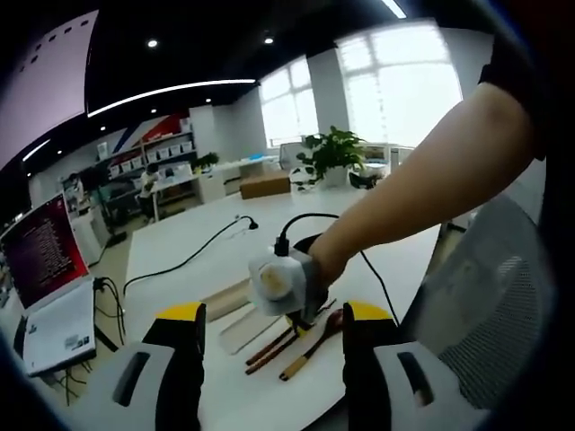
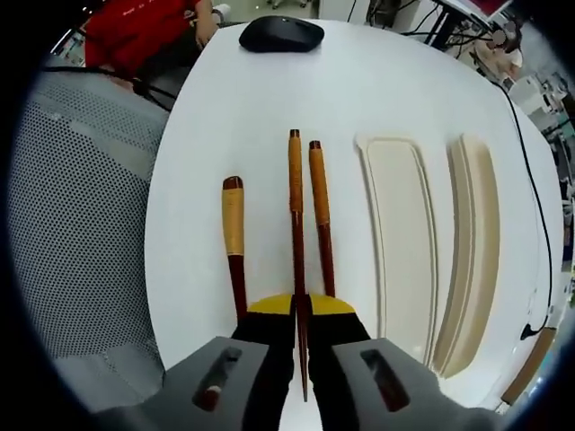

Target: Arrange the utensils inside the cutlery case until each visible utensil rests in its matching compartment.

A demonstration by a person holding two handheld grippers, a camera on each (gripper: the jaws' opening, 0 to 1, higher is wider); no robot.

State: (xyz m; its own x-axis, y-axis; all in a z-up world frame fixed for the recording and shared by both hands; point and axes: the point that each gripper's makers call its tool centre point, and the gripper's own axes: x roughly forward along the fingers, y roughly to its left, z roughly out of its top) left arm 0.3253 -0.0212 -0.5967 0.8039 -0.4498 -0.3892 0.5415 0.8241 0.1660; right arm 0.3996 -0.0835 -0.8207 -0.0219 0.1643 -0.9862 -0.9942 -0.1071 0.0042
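In the right gripper view we find the right tongs (image 2: 301, 337) clenched on one chopstick (image 2: 296, 224), low centre of frame, its wrapped end pointing to the top. A second chopstick (image 2: 320, 211) lies just beside it on the white worktop (image 2: 269, 99), and a spoon (image 2: 235, 247) lies to its left. The cutlery case (image 2: 395, 242) sits right of centre — both long compartments look unfilled.

In the left gripper view the left tongs (image 1: 271, 346) stand released at the bottom, holding nothing; the right tongs appear mid-frame over the utensils.

We judge the chopstick light, stiff and smooth — prone to pivot in a narrow grip. A hold nearer the middle of its length would steady it.
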